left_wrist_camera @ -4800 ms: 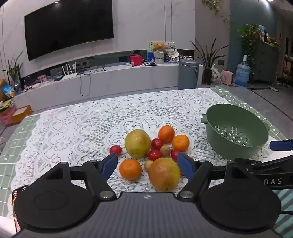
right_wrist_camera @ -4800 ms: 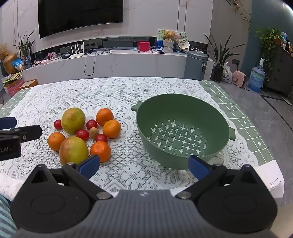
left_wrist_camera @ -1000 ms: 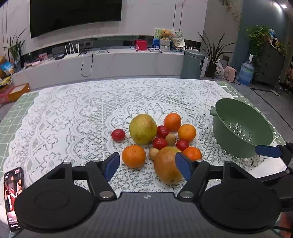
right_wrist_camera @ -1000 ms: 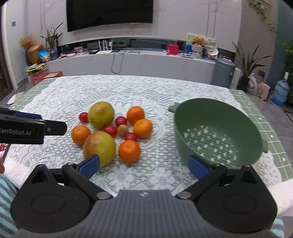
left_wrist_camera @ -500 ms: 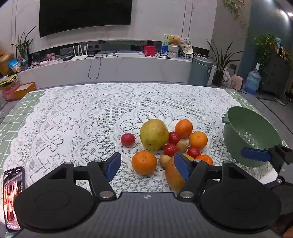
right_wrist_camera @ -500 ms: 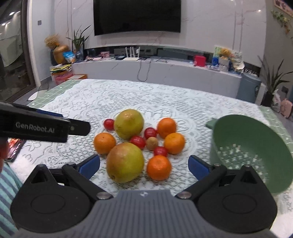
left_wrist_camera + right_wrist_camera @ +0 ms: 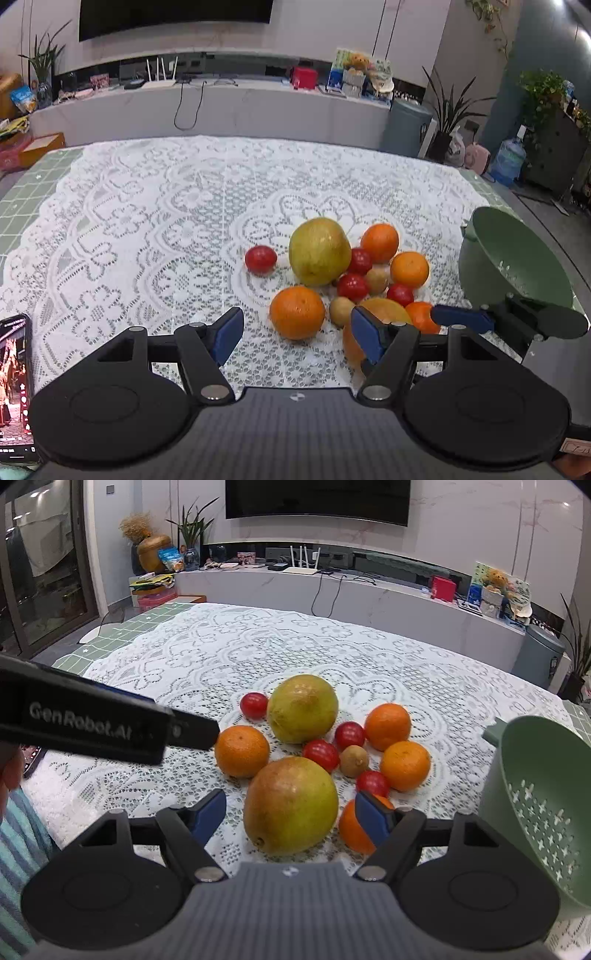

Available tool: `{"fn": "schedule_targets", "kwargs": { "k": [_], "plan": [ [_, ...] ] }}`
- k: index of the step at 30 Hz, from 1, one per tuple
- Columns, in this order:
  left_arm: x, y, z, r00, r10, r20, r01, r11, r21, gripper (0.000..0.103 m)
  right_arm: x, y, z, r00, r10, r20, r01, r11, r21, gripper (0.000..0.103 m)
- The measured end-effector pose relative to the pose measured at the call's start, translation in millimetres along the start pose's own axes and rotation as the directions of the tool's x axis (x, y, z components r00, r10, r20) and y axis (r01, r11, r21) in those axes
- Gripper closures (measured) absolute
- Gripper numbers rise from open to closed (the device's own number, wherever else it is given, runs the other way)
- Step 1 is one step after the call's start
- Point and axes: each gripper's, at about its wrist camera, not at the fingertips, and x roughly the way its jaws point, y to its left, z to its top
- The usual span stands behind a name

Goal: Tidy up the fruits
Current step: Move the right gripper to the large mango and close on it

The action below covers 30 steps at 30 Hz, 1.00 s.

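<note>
A cluster of fruit lies on the lace cloth: a near reddish-green pomelo (image 7: 291,805), a far yellow-green pomelo (image 7: 302,709), several oranges such as the left orange (image 7: 242,750), red tomatoes and a kiwi (image 7: 354,760). A green colander (image 7: 543,812) stands to the right. My right gripper (image 7: 290,814) is open, its fingers on either side of the near pomelo, apart from it. My left gripper (image 7: 297,334) is open and empty, just short of the front orange (image 7: 297,312). The near pomelo (image 7: 384,308) is partly hidden behind my left gripper's right finger.
A phone (image 7: 14,384) lies at the table's near left edge. The left gripper's body (image 7: 92,723) crosses the left of the right wrist view. The right gripper's finger (image 7: 461,317) reaches in beside the colander (image 7: 513,254). Cabinets and plants stand beyond the table.
My right gripper has swung left from the colander and closed in, so the near pomelo now sits between its open fingers. My left gripper has drifted left and slightly forward.
</note>
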Motion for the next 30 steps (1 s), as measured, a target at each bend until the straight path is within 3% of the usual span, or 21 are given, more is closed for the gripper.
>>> {"fn": "schedule_targets", "kwargs": {
  "k": [7,20,30],
  "plan": [
    [11.9,6.4,0.3,0.999,-0.004,-0.048,0.003,1.0,-0.017,0.025,17.0,7.6,-0.4,0.999,-0.044,-0.014,0.042,0.995,-0.088,0.033],
    [21.6,15.5,2.9,0.998,-0.001,-0.068,-0.002,0.999,-0.046,0.026,31.1,23.5,-8.2,0.996,-0.084,-0.013,0.079,0.971,-0.225,0.038],
    [17.2,13.0,10.3,0.998,-0.031,-0.046,0.03,0.999,-0.02,0.026,16.5,19.8,-6.1,0.997,-0.075,0.021,0.078,0.974,-0.212,0.039]
  ]
}}
